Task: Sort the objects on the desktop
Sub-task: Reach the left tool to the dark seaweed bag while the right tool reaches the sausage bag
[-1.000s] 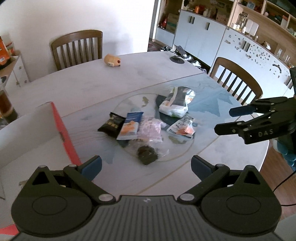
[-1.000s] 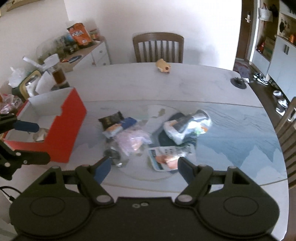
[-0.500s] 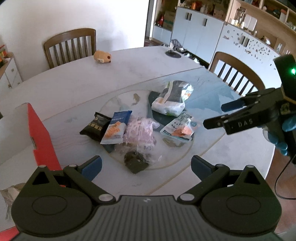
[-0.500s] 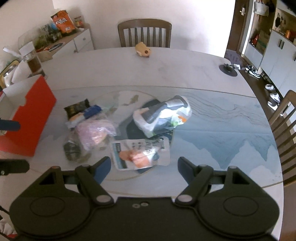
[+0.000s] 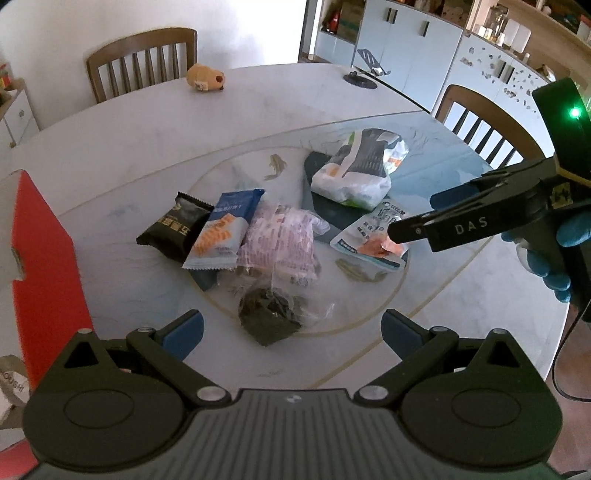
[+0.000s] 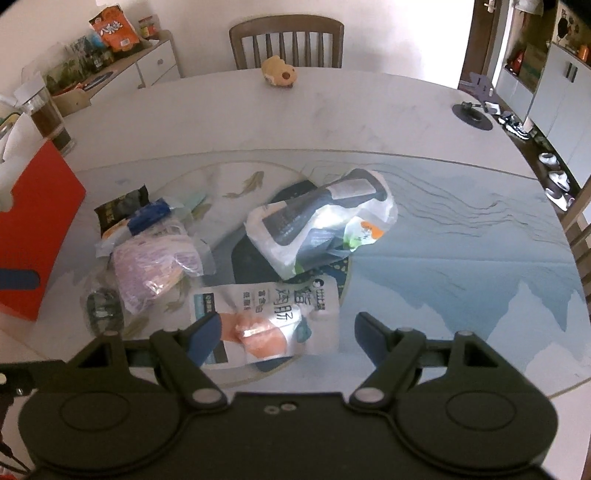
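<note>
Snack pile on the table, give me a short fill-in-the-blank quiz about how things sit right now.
1. The black packet lies directly beside the ____ packet.
2. The box at the table's left edge has a ____ side.
3. The right gripper hovers over the white pouch with its jaws ____.
4. The plush toy sits in front of a wooden ____.

Missing words: blue; red; open; chair

A home dining room

A large round white table [image 5: 110,122] has wooden slat-back chairs [image 5: 142,61] drawn up at its far and right sides. White cupboards [image 5: 406,40] under open wooden shelves [image 5: 517,22] line the far right wall, with shoes [image 6: 554,177] on the floor there, and a low sideboard [image 6: 122,70] at far left carries jars and a snack bag.
</note>
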The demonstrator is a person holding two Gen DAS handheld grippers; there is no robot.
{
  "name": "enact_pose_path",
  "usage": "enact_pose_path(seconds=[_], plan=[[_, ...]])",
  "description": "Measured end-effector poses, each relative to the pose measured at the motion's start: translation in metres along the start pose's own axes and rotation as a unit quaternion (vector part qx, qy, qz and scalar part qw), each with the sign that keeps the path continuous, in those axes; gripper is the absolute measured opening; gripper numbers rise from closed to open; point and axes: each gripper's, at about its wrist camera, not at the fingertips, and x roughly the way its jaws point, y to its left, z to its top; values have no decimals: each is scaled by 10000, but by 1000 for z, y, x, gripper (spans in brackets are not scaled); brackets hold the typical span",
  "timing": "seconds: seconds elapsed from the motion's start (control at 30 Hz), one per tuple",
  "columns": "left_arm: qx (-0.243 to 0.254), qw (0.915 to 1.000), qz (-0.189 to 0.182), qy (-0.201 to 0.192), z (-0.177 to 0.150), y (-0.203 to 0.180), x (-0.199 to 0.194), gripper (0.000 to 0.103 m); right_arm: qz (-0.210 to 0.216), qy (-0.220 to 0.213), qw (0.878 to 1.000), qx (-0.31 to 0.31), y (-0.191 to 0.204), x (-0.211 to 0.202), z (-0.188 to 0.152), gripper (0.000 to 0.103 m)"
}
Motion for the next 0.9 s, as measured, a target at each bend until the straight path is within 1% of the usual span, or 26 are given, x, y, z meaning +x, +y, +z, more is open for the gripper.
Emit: enact_pose_path(seconds=[0.23, 0.43, 0.6, 0.73, 0.9], plan=[[-87, 10000, 35, 6, 1, 4, 16, 103, 54, 119, 9999, 15, -1, 16, 4, 80], [-133, 9998, 129, -13, -1, 8, 27, 103, -41, 253, 9997, -23, 1, 30, 2, 80], [-96, 9999, 105, -39, -1, 12, 35, 103, -10, 249, 9997, -7, 1, 34, 1, 80], [-37, 9998, 172, -21, -2, 13, 41, 103, 42, 296, 9995, 67, -1, 37, 0, 80], [-3, 9998, 176, -4, -3, 13, 45, 102, 14, 240, 9997, -37, 2, 39, 0, 81]])
